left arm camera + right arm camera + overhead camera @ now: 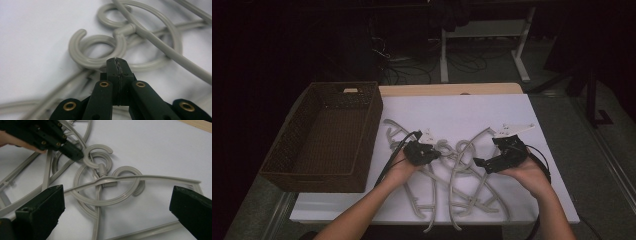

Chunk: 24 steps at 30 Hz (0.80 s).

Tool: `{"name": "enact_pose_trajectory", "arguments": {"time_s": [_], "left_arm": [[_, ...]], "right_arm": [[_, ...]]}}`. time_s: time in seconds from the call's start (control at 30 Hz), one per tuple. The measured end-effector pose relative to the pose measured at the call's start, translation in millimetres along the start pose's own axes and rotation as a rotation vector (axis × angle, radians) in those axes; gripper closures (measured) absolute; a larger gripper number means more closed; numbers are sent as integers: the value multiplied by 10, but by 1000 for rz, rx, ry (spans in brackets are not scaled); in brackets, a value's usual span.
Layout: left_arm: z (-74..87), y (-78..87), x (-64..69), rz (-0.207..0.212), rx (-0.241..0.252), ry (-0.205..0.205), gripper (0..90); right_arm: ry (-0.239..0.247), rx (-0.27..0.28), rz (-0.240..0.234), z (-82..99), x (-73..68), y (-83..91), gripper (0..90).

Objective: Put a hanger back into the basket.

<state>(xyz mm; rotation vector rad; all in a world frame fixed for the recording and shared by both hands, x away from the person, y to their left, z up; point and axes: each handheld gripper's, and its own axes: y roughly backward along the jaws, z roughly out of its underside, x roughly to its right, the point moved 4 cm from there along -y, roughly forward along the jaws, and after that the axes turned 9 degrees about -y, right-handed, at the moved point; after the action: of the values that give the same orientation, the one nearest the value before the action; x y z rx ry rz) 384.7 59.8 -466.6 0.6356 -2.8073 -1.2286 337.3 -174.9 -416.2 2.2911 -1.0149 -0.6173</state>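
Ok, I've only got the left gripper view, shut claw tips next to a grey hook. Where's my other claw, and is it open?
Observer: The right claw is wide open, poised over the tangled hangers, facing the left claw.
Operator: Anywhere to drop the hangers?
Observer: Yes, a brown wicker basket sits left of the pile, and it looks empty.
Operator: Is my left claw touching that hook?
Observer: From the right gripper view its tip rests against the hook, on the outside of the curve. I can't tell whether it pinches it.
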Motion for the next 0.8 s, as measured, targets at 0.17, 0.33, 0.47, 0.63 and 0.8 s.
{"name": "enact_pose_trajectory", "arguments": {"time_s": [0.17,0.33,0.47,0.63,0.8], "left_arm": [[-74,-91,-155,-37,-15,-1,900],[-157,-20,-152,-9,19,48,833],[-209,96,22,62,40,88,651],[-227,134,253,132,45,122,497],[-195,14,437,155,23,111,459]], "right_arm": [[3,-1,-1,1,1,-8,0],[1,1,-3,4,5,-2,0],[-6,4,-1,5,14,9,0],[-2,3,1,6,4,5,0],[0,-2,2,8,0,-3,0]]}}
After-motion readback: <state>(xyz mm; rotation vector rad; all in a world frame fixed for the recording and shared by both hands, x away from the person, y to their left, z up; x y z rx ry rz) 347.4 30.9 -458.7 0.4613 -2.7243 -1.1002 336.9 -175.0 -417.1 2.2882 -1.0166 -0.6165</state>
